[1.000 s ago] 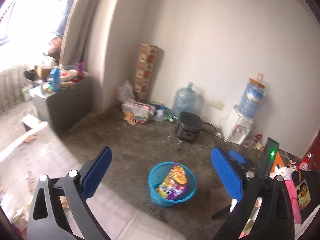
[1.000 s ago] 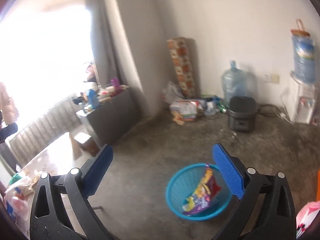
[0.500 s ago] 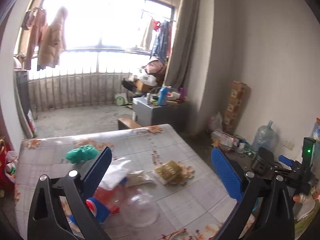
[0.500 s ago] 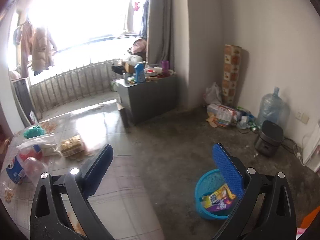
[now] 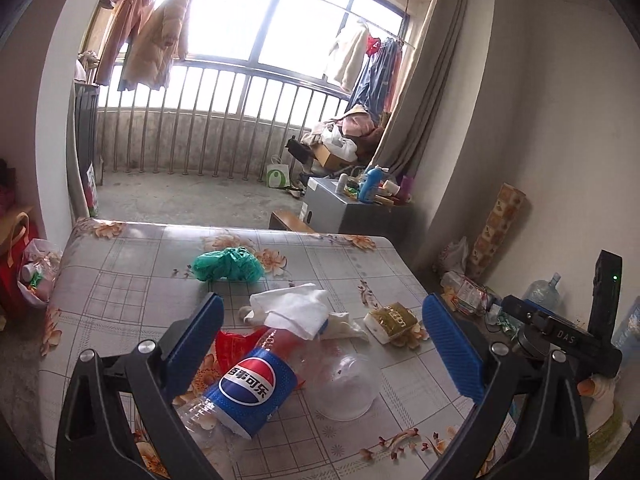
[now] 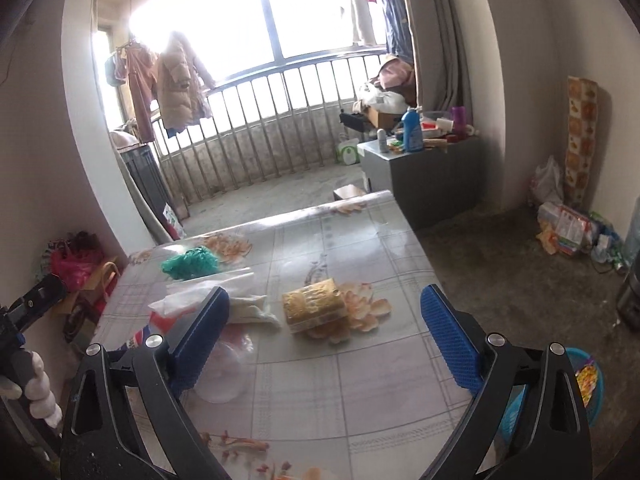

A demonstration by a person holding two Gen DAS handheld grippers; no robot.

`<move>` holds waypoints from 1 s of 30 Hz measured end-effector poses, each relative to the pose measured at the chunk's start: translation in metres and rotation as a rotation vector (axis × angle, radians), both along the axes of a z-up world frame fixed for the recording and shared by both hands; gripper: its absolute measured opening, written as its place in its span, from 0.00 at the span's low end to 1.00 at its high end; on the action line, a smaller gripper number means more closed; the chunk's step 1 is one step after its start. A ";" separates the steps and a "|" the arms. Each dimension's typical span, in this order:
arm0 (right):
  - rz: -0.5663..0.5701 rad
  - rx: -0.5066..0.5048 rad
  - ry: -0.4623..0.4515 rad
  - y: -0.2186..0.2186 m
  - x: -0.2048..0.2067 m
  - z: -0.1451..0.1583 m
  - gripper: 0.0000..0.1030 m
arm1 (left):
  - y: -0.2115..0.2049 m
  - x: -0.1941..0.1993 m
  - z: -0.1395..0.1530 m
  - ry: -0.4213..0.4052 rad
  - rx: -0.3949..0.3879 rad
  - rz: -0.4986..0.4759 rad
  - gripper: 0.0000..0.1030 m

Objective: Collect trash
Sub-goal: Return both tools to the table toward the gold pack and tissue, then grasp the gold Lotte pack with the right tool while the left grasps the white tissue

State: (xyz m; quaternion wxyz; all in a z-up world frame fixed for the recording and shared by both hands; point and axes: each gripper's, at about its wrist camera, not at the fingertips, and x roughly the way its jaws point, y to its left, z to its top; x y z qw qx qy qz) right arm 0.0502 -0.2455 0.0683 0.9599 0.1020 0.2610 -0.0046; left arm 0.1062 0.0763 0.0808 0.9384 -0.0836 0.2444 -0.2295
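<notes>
My left gripper (image 5: 320, 344) and right gripper (image 6: 324, 336) both hung spread apart and empty over the table (image 5: 120, 280). The trash lay at mid-frame: a cola bottle (image 5: 248, 388), tissue (image 5: 292, 308) and snack packet (image 6: 314, 306). I judged the round bottle might roll off under a skewed pinch.

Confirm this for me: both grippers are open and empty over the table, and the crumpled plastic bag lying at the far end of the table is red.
One detail is wrong: the crumpled plastic bag at the far end of the table is green, not red, as the left wrist view shows. The rest holds: the left gripper and the right gripper are both open and empty over the table.
</notes>
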 end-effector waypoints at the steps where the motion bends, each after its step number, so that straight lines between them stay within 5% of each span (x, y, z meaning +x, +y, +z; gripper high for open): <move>1: 0.002 0.002 0.017 0.003 0.005 -0.003 0.86 | -0.002 0.003 -0.001 0.001 0.005 -0.009 0.94; 9: 0.011 0.070 0.089 0.007 0.034 -0.010 0.80 | -0.009 0.066 -0.006 0.149 0.061 -0.050 0.80; 17: 0.000 0.205 0.246 0.000 0.081 -0.033 0.76 | -0.011 0.159 -0.035 0.367 0.015 -0.145 0.63; 25: 0.069 0.037 0.317 0.031 0.114 -0.051 0.85 | -0.024 0.194 -0.080 0.560 -0.014 -0.197 0.63; 30: 0.101 -0.028 0.350 0.033 0.128 -0.065 0.86 | -0.022 0.198 -0.090 0.598 -0.014 -0.193 0.63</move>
